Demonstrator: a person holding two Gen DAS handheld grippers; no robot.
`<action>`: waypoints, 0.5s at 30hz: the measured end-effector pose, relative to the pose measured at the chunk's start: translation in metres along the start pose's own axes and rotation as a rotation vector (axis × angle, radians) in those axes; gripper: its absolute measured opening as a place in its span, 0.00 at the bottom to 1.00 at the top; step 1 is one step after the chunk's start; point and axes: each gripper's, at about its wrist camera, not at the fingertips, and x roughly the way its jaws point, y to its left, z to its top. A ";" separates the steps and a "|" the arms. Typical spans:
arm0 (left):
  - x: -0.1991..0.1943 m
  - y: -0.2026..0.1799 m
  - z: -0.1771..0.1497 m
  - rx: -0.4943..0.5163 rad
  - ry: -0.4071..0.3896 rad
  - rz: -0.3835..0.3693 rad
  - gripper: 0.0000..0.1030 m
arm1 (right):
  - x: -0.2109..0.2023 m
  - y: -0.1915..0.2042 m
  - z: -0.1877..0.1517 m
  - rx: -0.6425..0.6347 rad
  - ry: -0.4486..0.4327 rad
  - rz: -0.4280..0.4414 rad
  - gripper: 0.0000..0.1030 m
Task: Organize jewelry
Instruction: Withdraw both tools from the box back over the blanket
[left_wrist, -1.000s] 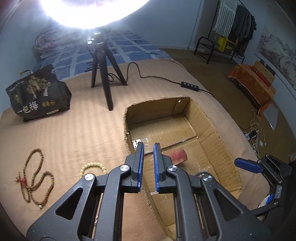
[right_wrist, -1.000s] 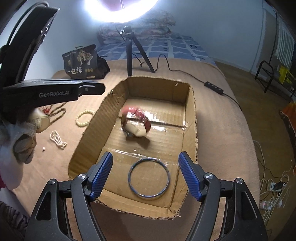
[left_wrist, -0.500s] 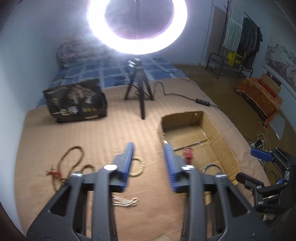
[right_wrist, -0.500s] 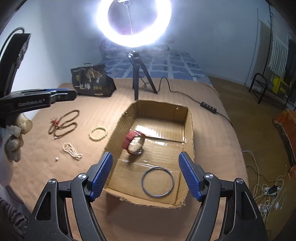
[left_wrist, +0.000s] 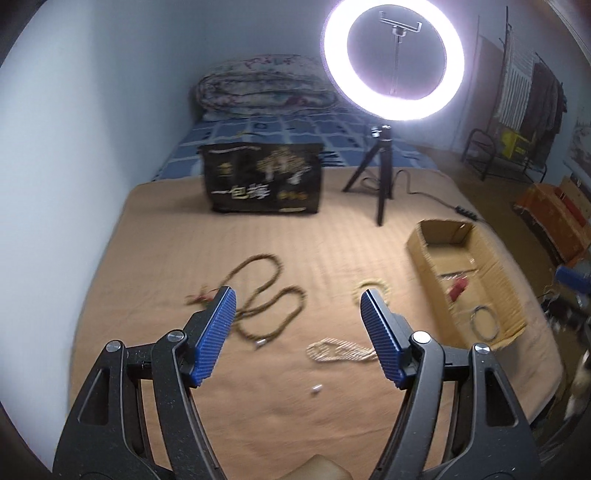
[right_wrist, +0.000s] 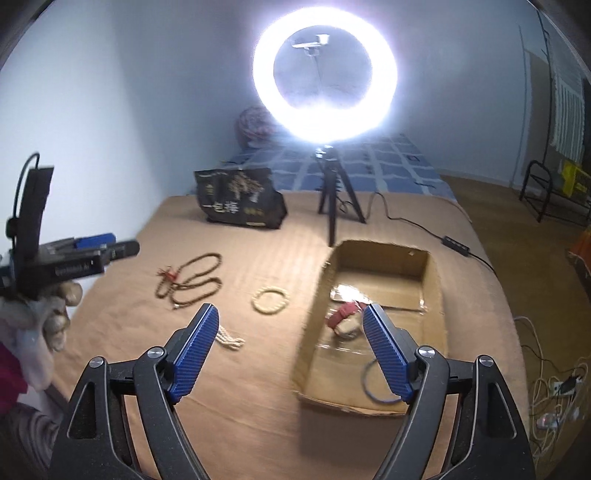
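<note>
My left gripper (left_wrist: 297, 299) hangs over the tan blanket, its jaws opening with nothing between them. Below it lie a brown bead necklace (left_wrist: 266, 299), a pearl strand (left_wrist: 340, 350) and a small loose bead (left_wrist: 316, 387). A cream bead bracelet (left_wrist: 371, 286) peeks out behind its right finger. My right gripper (right_wrist: 291, 312) is also opening and empty, held back from the cardboard box (right_wrist: 314, 321). Inside the box are a red watch (right_wrist: 343, 317) and a thin ring bangle (right_wrist: 373, 384). The right wrist view also shows the left gripper (right_wrist: 122, 247) in a hand at the far left.
A ring light on a tripod (right_wrist: 332, 206) stands behind the box, and its cable runs to a power strip (right_wrist: 456, 243). A black printed bag (left_wrist: 262, 181) sits at the back and a folded quilt (left_wrist: 262, 88) lies beyond it. A wall runs along the left; the bed's edge and floor are on the right.
The left gripper went from shut to wide open and swung left, away from the box to above the loose jewelry. The red watch came to rest in the box. The right gripper drew back and up.
</note>
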 end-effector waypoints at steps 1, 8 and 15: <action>-0.004 0.006 -0.003 0.004 -0.001 0.007 0.70 | 0.000 0.006 0.001 -0.010 -0.002 -0.004 0.78; -0.038 0.058 -0.013 -0.006 -0.020 0.010 0.70 | -0.011 0.039 0.014 -0.105 -0.012 -0.016 0.78; -0.033 0.084 -0.011 -0.030 0.003 0.010 0.70 | -0.003 0.048 0.011 -0.192 -0.016 0.013 0.78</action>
